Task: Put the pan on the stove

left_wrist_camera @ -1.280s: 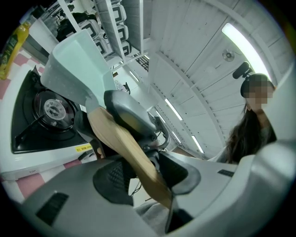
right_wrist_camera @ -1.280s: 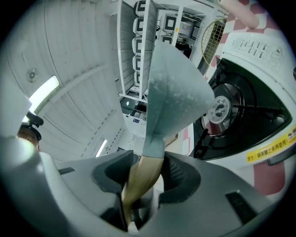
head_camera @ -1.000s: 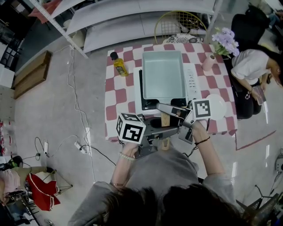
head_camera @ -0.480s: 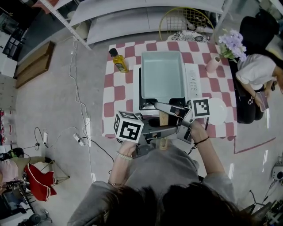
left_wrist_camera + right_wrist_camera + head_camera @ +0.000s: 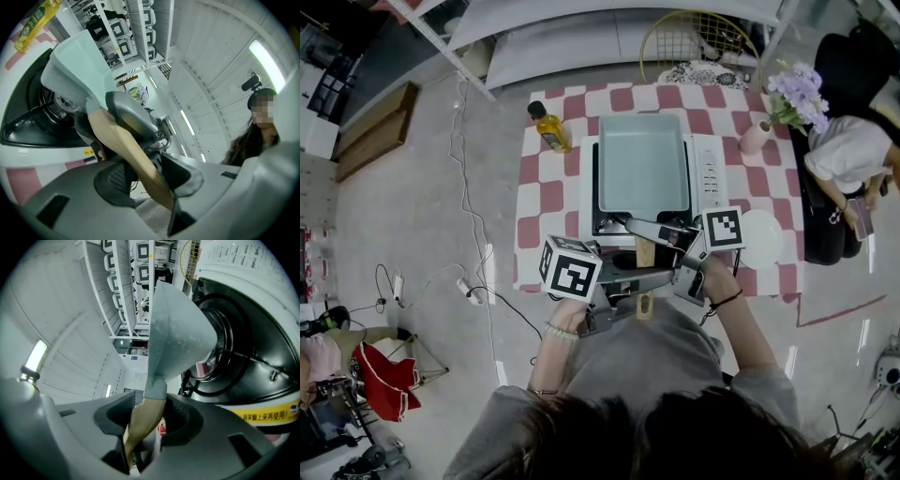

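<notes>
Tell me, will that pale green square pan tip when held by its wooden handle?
Probably front-heavy: the pale green rectangular pan sticks out well past its wooden handle, so it may want to dip. It looks stiff, not floppy. Both the left tongs and right tongs clamp the handle, which should steady it.

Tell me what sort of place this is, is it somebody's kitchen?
Probably not a home kitchen; more likely a lab or workshop with a mock cooking corner. A small checkered table carries a stove with a pan over it, but it stands on a bare floor with trailing cables, beside storage shelving.
</notes>
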Demonstrator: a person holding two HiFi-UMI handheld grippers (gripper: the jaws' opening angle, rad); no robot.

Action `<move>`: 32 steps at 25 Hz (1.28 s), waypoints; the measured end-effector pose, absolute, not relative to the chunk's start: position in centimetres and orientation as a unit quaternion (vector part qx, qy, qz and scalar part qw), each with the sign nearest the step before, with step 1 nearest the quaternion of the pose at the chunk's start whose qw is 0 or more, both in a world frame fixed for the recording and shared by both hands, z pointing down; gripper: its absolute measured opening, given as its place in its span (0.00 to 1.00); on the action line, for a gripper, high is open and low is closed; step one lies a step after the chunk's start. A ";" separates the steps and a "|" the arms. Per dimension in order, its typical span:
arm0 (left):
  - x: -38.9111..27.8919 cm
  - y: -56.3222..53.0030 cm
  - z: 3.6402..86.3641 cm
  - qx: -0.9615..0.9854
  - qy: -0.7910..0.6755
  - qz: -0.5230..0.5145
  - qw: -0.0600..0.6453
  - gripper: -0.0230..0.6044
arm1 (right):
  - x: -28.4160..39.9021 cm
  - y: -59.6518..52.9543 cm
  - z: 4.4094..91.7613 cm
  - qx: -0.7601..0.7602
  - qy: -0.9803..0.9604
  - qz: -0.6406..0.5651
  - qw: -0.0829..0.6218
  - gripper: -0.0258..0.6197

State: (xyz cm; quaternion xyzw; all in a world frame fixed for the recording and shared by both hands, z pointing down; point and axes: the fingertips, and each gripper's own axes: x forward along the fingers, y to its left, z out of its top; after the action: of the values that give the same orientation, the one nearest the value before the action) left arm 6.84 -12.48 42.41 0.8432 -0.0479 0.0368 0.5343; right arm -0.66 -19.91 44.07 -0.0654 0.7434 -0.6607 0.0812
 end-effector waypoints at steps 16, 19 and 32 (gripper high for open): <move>6.3 -12.7 43.4 0.826 -0.045 0.031 0.561 0.31 | -1.1 -19.9 45.6 -0.070 0.724 -0.682 0.076 0.33; 6.2 -12.6 43.4 0.823 -0.044 0.030 0.565 0.31 | -1.2 -19.8 45.8 -0.072 0.721 -0.685 0.074 0.33; 6.2 -12.2 44.2 0.823 -0.040 0.038 0.565 0.31 | -1.3 -19.5 46.3 -0.076 0.722 -0.683 0.076 0.33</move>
State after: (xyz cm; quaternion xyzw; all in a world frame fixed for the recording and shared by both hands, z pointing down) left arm 6.16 -12.16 44.16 0.8233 -0.0400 0.0379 0.5649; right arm -1.31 -19.49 46.33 -0.0758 0.7221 -0.6833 0.0763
